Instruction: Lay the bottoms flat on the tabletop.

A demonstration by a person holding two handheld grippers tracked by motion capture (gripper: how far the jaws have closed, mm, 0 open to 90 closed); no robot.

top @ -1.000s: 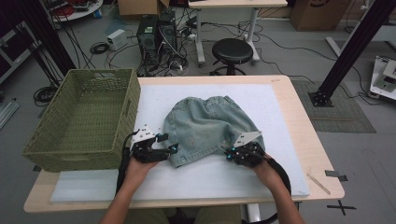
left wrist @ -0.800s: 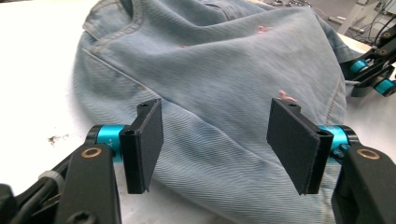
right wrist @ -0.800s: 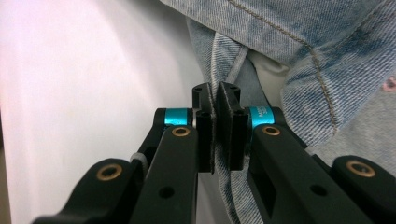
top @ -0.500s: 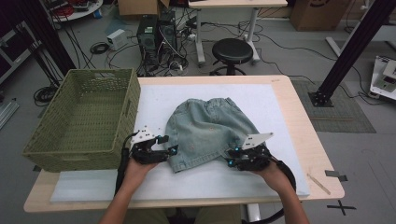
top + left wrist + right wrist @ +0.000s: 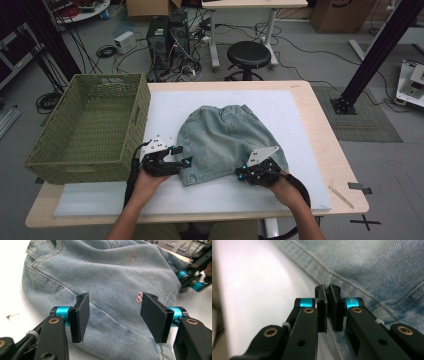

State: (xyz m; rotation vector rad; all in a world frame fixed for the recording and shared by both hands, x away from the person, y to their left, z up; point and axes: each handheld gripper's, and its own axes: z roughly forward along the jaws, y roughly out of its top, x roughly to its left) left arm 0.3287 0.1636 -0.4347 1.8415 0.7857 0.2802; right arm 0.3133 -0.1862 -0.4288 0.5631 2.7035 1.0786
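Observation:
A pair of light blue denim shorts (image 5: 227, 135) lies flat on the white mat, waistband at the far side. My left gripper (image 5: 182, 155) is at the shorts' near left hem. It is open, its jaws have just been closing a little, and denim (image 5: 112, 277) lies under and between the pads without being pressed. My right gripper (image 5: 243, 173) is at the near right hem. Its jaws have just been closing and now stand shut (image 5: 327, 290) on the stitched edge of the shorts (image 5: 374, 270).
A green woven basket (image 5: 75, 167) stands at the table's left, close beside my left hand. The white mat (image 5: 300, 115) covers most of the wooden table (image 5: 327, 150). A stool (image 5: 248, 52) and cables lie on the floor beyond.
My right gripper opened, shifted slightly along the near hem, and shut again on the edge. The left hand stayed put.

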